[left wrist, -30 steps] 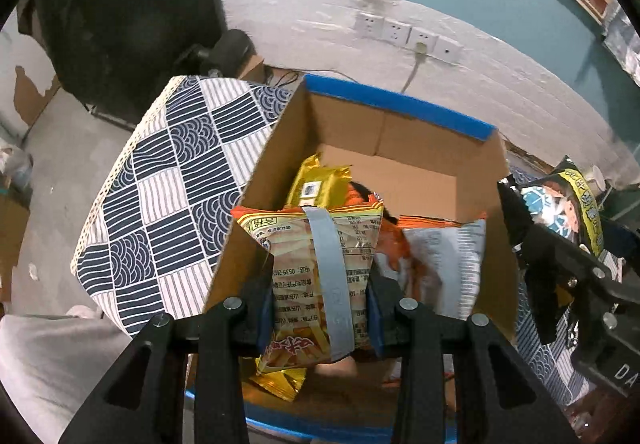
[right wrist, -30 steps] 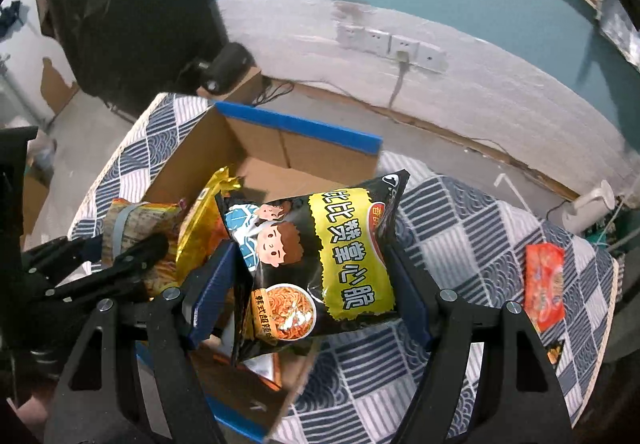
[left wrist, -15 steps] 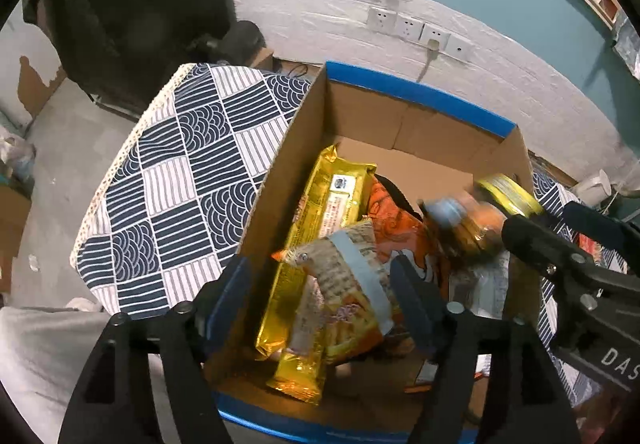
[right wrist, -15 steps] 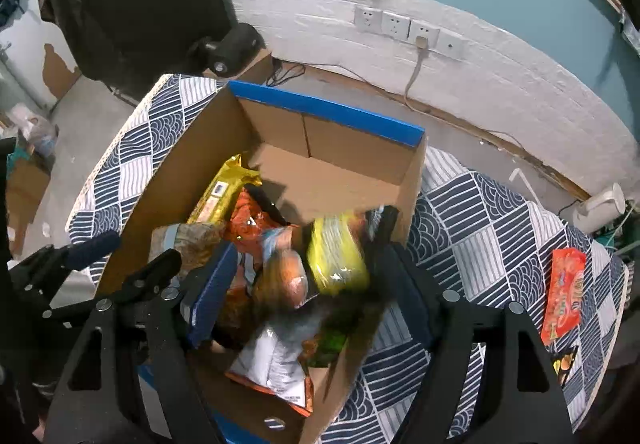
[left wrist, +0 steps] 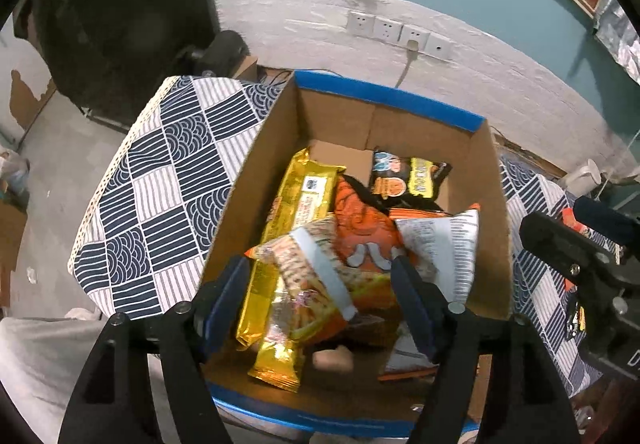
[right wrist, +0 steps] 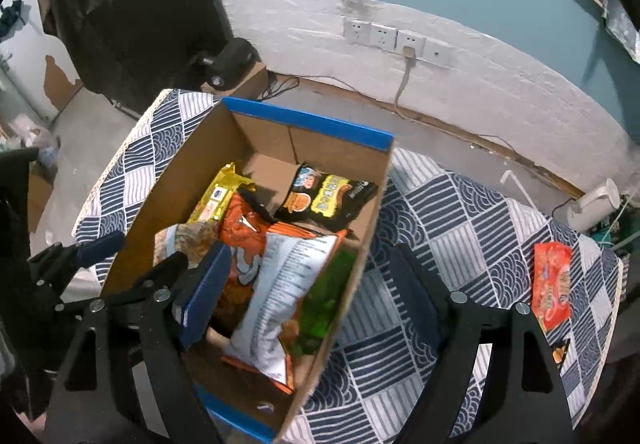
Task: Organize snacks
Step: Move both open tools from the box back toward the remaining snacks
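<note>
A cardboard box with blue-taped rims [left wrist: 384, 103] [right wrist: 304, 119] stands on the patterned tablecloth and holds several snack packs. A tan-and-orange pack with a grey strip [left wrist: 316, 284] lies on top near the front. A black-and-yellow noodle pack [left wrist: 408, 177] [right wrist: 328, 195] lies at the back. A long gold pack [left wrist: 296, 211], an orange bag [left wrist: 360, 232] and a white-backed bag [right wrist: 284, 284] lie between. My left gripper [left wrist: 320, 304] is open and empty above the box. My right gripper [right wrist: 308, 300] is open and empty over the box's right wall.
A red snack pack [right wrist: 552, 288] lies on the blue-and-white cloth [right wrist: 460, 244] at the right. A white object [right wrist: 596, 199] stands at the cloth's far right corner. A wall with sockets [right wrist: 396, 37] lies behind; dark furniture [right wrist: 132, 3] stands at the back left.
Both grippers opened. The tan-and-orange pack dropped from the left gripper into the box; the black-and-yellow pack dropped from the right gripper and came to rest at the box's back.
</note>
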The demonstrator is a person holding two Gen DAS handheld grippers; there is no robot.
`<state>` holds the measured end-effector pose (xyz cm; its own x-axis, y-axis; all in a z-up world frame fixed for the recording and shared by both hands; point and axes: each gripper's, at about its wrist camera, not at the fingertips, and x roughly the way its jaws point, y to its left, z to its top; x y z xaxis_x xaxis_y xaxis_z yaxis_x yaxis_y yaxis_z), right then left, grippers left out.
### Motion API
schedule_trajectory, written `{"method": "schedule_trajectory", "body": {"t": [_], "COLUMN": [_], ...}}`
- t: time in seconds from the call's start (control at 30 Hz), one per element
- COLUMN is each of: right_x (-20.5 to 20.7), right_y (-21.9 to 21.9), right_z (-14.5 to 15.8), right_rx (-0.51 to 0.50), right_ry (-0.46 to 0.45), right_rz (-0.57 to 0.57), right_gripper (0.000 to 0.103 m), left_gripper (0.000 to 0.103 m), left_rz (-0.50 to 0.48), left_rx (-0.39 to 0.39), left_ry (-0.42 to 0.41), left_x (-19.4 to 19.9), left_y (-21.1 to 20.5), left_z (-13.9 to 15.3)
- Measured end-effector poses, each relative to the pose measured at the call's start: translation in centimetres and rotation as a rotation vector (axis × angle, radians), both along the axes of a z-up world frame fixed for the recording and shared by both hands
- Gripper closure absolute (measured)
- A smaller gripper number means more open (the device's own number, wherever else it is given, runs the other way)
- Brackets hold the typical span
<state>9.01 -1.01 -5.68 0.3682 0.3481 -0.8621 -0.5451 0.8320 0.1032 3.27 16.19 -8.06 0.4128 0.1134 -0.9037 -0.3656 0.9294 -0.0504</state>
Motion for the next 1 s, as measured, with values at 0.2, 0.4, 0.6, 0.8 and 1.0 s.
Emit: {"method": "schedule_trajectory", "body": {"t": [0.2,0.4,0.6,0.8,1.0], "right_x": [-0.4,-0.5,-0.5,-0.3,0.0], "right_y": [-2.6,-6.5,-11.1,-16.2,-20.8], "right_z": [0.6,0.8,0.7,-0.2,-1.9], "right_rx": [-0.003,-0.009,-0.017,-0.029,-0.049], "right_ry": [-0.012,-0.018,-0.021,0.002,0.036], "right_rz": [-0.020,-0.078,-0.136,-0.204,-0.254], "right_gripper": [0.020,0.019,0.019,0.019,0.018], "left_gripper": [0.024,0.024,0.023,0.023,0.023], "left_rz": [-0.035,-0.089,-0.160,-0.206,-0.264], "left_rx": [-0.022,-0.043,-0.030,-0.015,-0.011], "left_ry": [-0.025,-0.040,-0.057,-0.045,-0.026], "left_x": [0.0,0.4,0.7,1.3,1.9], "left_y": [-2.1,-5.4,-9.2,-12.6,-16.8], "left_z": [1.2,2.3,3.4,3.5,3.1]}}
